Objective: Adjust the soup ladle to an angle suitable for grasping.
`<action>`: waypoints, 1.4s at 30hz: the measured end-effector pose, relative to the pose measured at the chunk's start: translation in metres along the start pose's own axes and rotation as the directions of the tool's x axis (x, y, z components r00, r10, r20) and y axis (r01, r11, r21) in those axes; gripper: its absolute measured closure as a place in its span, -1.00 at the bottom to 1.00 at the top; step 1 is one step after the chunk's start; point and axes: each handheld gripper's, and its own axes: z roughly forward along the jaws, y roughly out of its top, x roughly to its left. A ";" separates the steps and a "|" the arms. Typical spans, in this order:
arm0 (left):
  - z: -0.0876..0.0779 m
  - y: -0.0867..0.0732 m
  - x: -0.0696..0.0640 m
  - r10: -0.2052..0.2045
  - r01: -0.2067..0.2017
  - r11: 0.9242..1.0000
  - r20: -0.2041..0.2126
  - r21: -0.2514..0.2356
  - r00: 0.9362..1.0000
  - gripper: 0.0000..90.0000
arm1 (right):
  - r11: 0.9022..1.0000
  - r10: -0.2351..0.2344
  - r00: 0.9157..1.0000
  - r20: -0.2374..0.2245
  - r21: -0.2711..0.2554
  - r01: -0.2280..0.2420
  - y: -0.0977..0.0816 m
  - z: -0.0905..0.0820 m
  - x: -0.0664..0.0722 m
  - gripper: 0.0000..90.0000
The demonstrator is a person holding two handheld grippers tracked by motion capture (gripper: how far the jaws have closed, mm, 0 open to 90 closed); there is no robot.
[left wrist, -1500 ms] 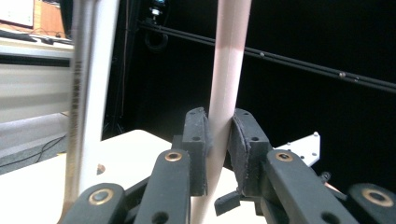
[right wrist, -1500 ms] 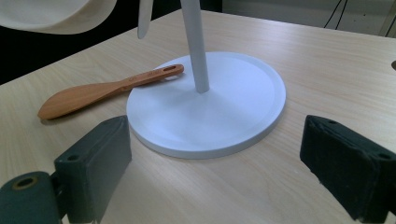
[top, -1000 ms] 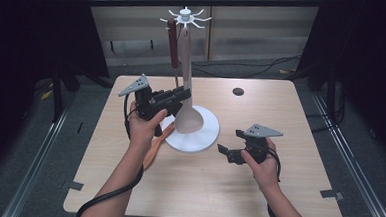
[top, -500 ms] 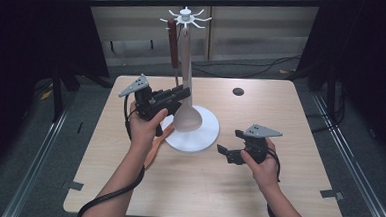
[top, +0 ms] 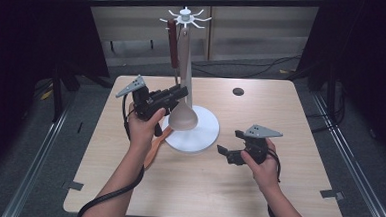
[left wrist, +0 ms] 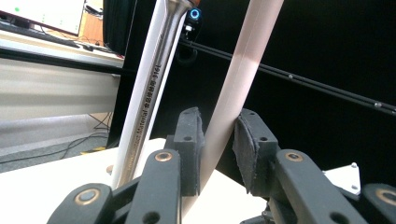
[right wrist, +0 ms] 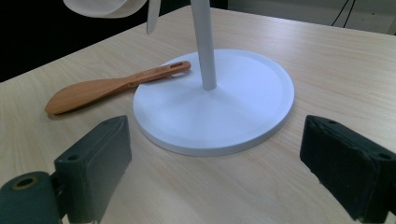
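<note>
The high view looks forward and down over the whole table (top: 276,193). The left gripper view sits tight against the ladle handle (left wrist: 238,84), tilted upward. The right gripper view skims low across the table towards the stand base (right wrist: 224,116), which the high view shares (top: 199,139).

Black two-jaw tongs (top: 174,94), grey three-cornered top plates, brass-coloured pivot pins, trailing black cables.

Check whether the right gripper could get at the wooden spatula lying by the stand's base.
Probably yes: the right gripper is open and the wooden spatula lies flat, though the base is partly between them.
</note>
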 end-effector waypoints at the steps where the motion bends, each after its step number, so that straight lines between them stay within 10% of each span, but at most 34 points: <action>1: 0.000 0.000 -0.001 0.002 -0.002 1.000 0.002 -0.001 1.000 0.59 | 1.000 -0.002 1.000 0.000 -0.003 0.002 0.000 0.000 0.000 -0.80; 30: 0.010 0.004 -0.005 -0.003 0.003 1.000 -0.023 -0.011 1.000 0.63 | 1.000 -0.002 1.000 0.000 0.002 0.002 0.000 0.000 -0.001 -0.80; 42: -0.001 0.014 -0.012 0.099 -0.098 0.995 -0.083 0.009 0.992 0.55 | 1.000 -0.007 1.000 -0.004 0.004 0.007 0.000 0.000 0.000 -0.80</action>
